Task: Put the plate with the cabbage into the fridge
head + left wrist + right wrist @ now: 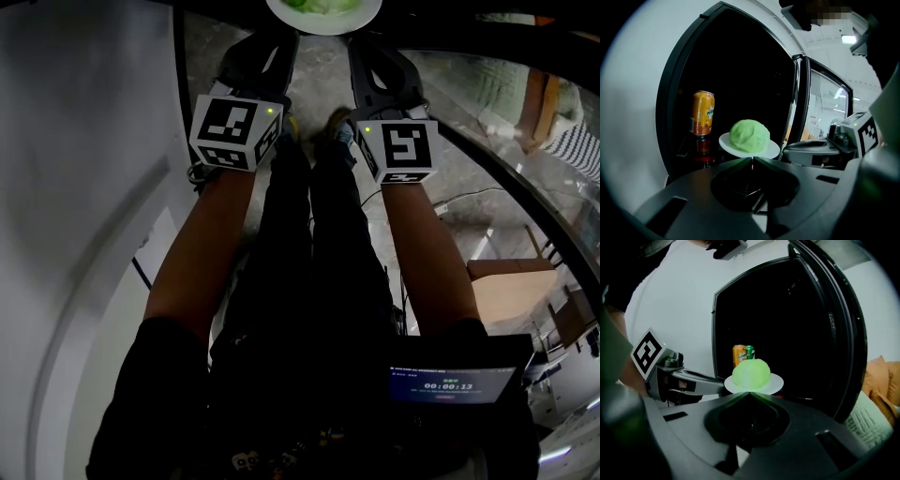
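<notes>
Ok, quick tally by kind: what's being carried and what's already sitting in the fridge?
plate: 1
cabbage: 1
cans: 2, the orange can and the green can
Total: 4

Cabbage point(749, 136) pale green; plate point(725, 140) white. 2 cans: orange can point(739, 355), green can point(750, 351) (green one mostly hidden behind cabbage). Fridge interior point(787, 324) black. Left cube point(234, 131), right cube point(405, 150): white, black square marker patterns.

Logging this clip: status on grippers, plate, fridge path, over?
Left gripper, right gripper shut on plate rim. Cabbage on it, before open fridge. Two cans inside; opening unobstructed.
</notes>
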Demonstrator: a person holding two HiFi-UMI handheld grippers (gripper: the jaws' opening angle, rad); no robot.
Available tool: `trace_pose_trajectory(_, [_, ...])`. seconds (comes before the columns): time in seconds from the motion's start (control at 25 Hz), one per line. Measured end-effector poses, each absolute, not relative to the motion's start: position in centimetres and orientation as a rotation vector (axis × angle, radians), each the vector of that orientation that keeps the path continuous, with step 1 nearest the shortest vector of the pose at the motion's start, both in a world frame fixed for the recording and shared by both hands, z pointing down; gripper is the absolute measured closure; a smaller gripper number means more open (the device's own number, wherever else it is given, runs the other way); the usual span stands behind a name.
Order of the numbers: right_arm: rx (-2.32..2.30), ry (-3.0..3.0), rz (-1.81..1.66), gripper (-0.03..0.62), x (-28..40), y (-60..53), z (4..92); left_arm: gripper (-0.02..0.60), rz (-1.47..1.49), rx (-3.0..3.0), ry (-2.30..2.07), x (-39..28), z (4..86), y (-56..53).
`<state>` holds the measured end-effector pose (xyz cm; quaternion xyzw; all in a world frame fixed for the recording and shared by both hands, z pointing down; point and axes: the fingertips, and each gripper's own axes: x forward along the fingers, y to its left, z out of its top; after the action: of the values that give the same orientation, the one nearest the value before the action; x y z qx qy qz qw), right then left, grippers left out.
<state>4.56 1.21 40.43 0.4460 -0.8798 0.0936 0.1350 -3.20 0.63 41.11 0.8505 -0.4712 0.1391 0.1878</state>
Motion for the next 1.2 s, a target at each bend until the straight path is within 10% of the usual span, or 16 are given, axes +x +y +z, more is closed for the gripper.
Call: trace_pose_trajectory(1.2, [1.276,-2.539,0.291,0.589,3.6,-1.7,40.7,0.572,0.349,2.369,-1.305,-3.4,40.5,-2.2])
